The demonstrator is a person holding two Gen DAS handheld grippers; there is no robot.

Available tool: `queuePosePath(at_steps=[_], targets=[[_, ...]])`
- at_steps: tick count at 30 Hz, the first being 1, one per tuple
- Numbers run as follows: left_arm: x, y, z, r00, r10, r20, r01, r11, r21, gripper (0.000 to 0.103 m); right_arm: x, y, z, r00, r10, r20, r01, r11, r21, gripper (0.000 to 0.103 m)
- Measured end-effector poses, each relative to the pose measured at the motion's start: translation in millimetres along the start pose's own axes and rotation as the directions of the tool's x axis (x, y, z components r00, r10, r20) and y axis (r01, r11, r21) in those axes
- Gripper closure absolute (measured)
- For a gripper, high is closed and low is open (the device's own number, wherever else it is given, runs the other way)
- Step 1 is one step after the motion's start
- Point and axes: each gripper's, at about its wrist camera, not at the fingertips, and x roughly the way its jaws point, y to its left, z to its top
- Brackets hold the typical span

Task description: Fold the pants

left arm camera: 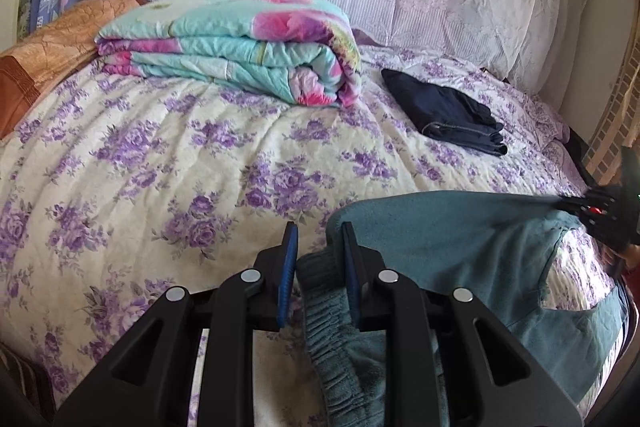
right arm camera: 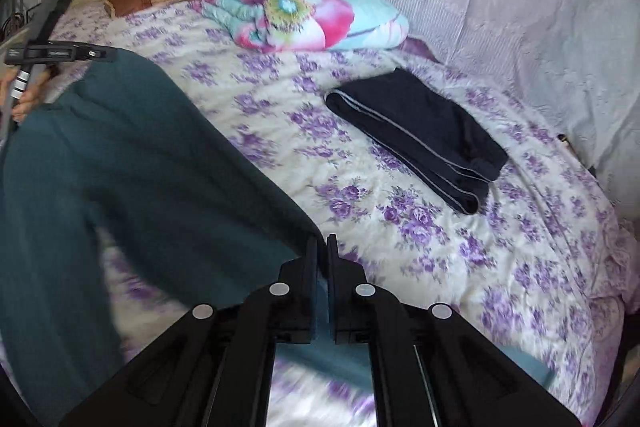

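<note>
Left claw (left arm camera: 318,245): clenched on teal pants (left arm camera: 460,235) waistband, lower centre.
Right claw (right arm camera: 322,247): clenched on pants' edge.
Bed (left arm camera: 160,155): beneath.

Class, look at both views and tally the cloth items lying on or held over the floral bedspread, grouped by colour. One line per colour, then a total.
Teal fleece pants with elastic waistband: 1
Dark navy folded trousers with pale side stripe: 1
Turquoise-and-pink floral folded quilt: 1
Orange-brown crinkled pillow: 1
Total: 4
</note>
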Motion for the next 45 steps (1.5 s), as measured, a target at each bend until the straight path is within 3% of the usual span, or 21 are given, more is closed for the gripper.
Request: queuePosePath(at_steps=[9, 13, 14, 15, 16, 23, 27, 32, 36, 37, 38, 39, 40, 42, 45], targets=[[-54, 5, -26, 0.995, -0.046, 0.089, 0.053, 0.996, -0.071, 0.082, -100, 90, -72, 0.994, -0.024, 0.108, 0.016, 0.996, 0.082, 0.099], [-88, 4, -53, 0.989, -0.125, 0.080, 0.135, 0.981, -0.140, 0.080, -123, 118, -103, 0.991, -0.023, 0.133, 0.008, 0.993, 0.114, 0.099], [-95, 5, -59, 0.988, -0.141, 0.069, 0.151, 0.975, -0.163, 0.069, -125, 122, -109, 0.990, -0.023, 0.139, 0.006, 0.993, 0.120, 0.099], [-103, 6, -65, 0.985, -0.160, 0.059, 0.168, 0.966, -0.198, 0.049, -127, 124, -116, 0.989, -0.015, 0.144, -0.005, 0.990, 0.139, 0.099], [-111, 9, -74, 0.982, -0.181, 0.058, 0.190, 0.952, -0.242, 0.042, -128, 125, -122, 0.988, -0.008, 0.151, -0.017, 0.987, 0.163, 0.099], [-130, -4, -100, 0.958, -0.282, -0.056, 0.242, 0.894, -0.376, 0.039, -122, 126, -154, 0.984, 0.009, 0.179, -0.056, 0.964, 0.260, 0.099], [-118, -20, -95, 0.964, -0.228, -0.138, 0.153, 0.898, -0.412, 0.048, -118, 121, -160, 0.983, 0.013, 0.183, -0.070, 0.949, 0.307, 0.099], [-92, -18, -82, 0.964, -0.213, -0.160, 0.105, 0.855, -0.507, 0.049, -122, 124, -161, 0.980, -0.002, 0.200, -0.057, 0.955, 0.290, 0.098], [-79, -11, -80, 0.971, -0.163, -0.173, 0.044, 0.839, -0.543, 0.051, -130, 128, -152, 0.981, -0.017, 0.195, -0.027, 0.975, 0.221, 0.096], [-76, -7, -80, 0.972, -0.168, -0.166, 0.047, 0.828, -0.559, 0.055, -131, 128, -151, 0.981, -0.016, 0.193, -0.026, 0.977, 0.213, 0.092], [-74, -3, -82, 0.972, -0.171, -0.162, 0.048, 0.818, -0.573, 0.067, -132, 130, -148, 0.982, -0.015, 0.190, -0.024, 0.980, 0.198, 0.088], [-74, 0, -82, 0.972, -0.171, -0.159, 0.050, 0.816, -0.577, 0.081, -133, 132, -147, 0.981, -0.017, 0.195, -0.019, 0.983, 0.183, 0.073], [-74, 2, -83, 0.972, -0.178, -0.152, 0.059, 0.814, -0.577, 0.087, -136, 135, -145, 0.979, -0.021, 0.203, -0.014, 0.986, 0.169, 0.060], [-74, 5, -82, 0.969, -0.197, -0.150, 0.077, 0.815, -0.574, 0.096, -141, 146, -142, 0.974, -0.028, 0.225, 0.004, 0.994, 0.109, 0.058], [-80, 3, -79, 0.972, -0.186, -0.147, 0.077, 0.833, -0.548, 0.097, -135, 155, -135, 0.981, -0.036, 0.189, 0.029, 0.999, 0.039, 0.059]])
